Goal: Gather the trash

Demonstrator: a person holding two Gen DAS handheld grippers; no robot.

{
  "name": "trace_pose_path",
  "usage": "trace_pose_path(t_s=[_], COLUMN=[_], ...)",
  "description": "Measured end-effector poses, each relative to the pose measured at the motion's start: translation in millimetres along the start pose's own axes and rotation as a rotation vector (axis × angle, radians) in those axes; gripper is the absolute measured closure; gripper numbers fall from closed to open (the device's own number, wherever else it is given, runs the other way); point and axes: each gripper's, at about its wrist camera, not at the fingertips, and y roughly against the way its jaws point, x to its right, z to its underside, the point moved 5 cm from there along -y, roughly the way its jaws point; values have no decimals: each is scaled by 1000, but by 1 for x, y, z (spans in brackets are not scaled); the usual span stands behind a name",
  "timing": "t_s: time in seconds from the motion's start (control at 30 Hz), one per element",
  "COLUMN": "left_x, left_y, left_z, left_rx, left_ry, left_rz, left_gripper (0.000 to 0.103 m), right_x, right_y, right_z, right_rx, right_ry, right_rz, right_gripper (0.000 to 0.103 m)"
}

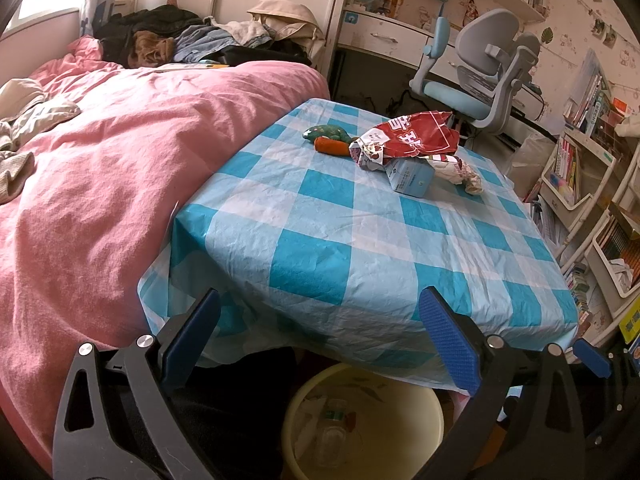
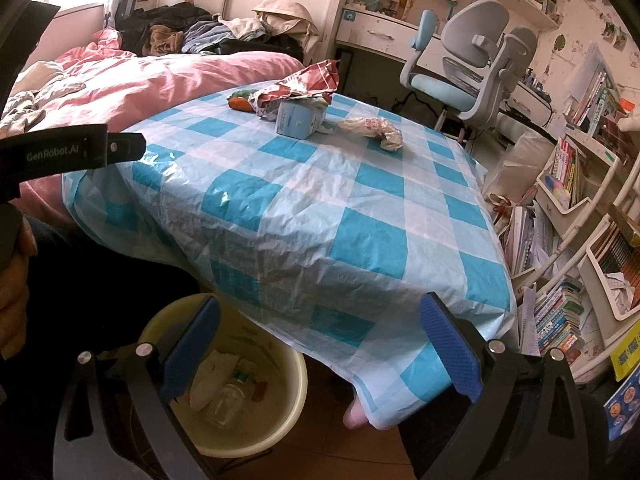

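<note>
On the far side of the blue-checked table (image 1: 320, 240) (image 2: 340, 200) lie a crumpled red snack bag (image 1: 412, 136) (image 2: 308, 82), a pale blue carton (image 1: 412, 178) (image 2: 298, 118) and a crumpled paper wrapper (image 1: 460, 172) (image 2: 374, 128). An orange carrot toy (image 1: 332, 146) (image 2: 240, 104) and a green toy (image 1: 326, 132) sit beside them. A cream bin (image 1: 400, 412) (image 2: 276, 420) under the table's near edge holds a clear bottle and paper. My left gripper (image 1: 320, 344) and my right gripper (image 2: 320, 348) both stand open and empty, held back near the table's front edge above the bin.
A bed with a pink cover (image 1: 100, 180) (image 2: 160, 76) adjoins the table's left side. A grey and blue desk chair (image 1: 480, 76) (image 2: 472, 64) stands behind. Shelves and stacks of books (image 2: 560, 320) crowd the right. A hand (image 2: 12, 292) holds the other gripper's body at the left.
</note>
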Motion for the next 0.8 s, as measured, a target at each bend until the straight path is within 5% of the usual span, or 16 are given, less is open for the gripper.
trace_pose_path(t_s=[0.8], left_x=[-1], left_y=[0], left_z=[-1], left_rx=[-3], left_ry=[4], left_rz=[1], left_gripper=[7], right_x=[-2], right_y=[0], right_z=[2], right_rx=[-3], right_ry=[5], right_rz=[-3], right_gripper=[8])
